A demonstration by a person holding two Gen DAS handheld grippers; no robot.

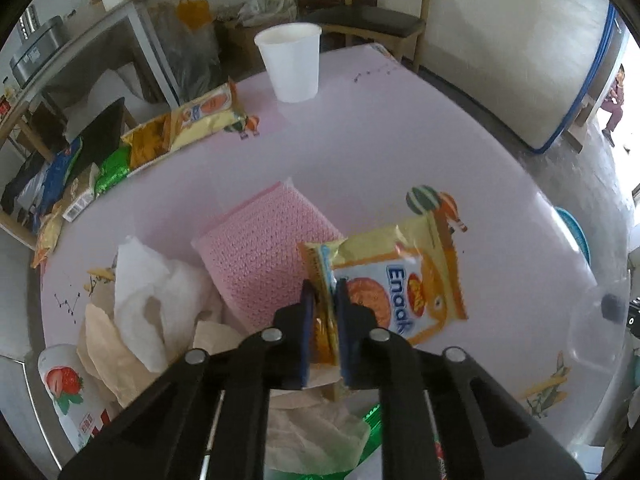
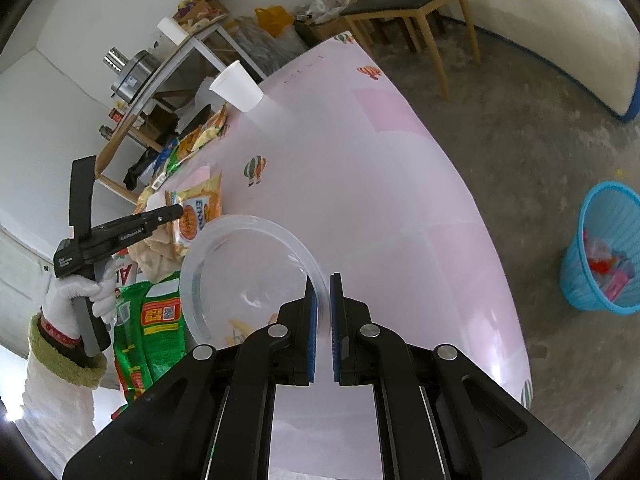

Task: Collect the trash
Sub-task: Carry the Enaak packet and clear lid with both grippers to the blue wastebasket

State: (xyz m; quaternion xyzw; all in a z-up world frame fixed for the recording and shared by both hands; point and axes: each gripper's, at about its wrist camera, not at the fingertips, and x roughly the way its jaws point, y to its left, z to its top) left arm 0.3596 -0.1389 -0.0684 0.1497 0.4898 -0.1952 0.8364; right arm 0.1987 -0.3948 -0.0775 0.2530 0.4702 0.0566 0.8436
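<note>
The snack wrapper [image 1: 400,280], a light, crinkly, slippery foil, lies near the tabletop's [image 1: 380,140] near edge beside a pink cloth [image 1: 264,248] and crumpled paper. The left gripper [image 1: 325,296] is clamped on its crimped end seam, probably the firmest hold. The right gripper [image 2: 323,304] pinches the clear plastic plate's [image 2: 224,264] rim.

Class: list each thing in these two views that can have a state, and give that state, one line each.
Left tool: shut on the biscuit wrapper.
Biscuit wrapper: empty, crumpled, pinched at one end.
Right tool: shut on the clear plate's rim.
Clear plate: empty, tilted.
White cup: upright.
Blue basket: partly filled.
</note>
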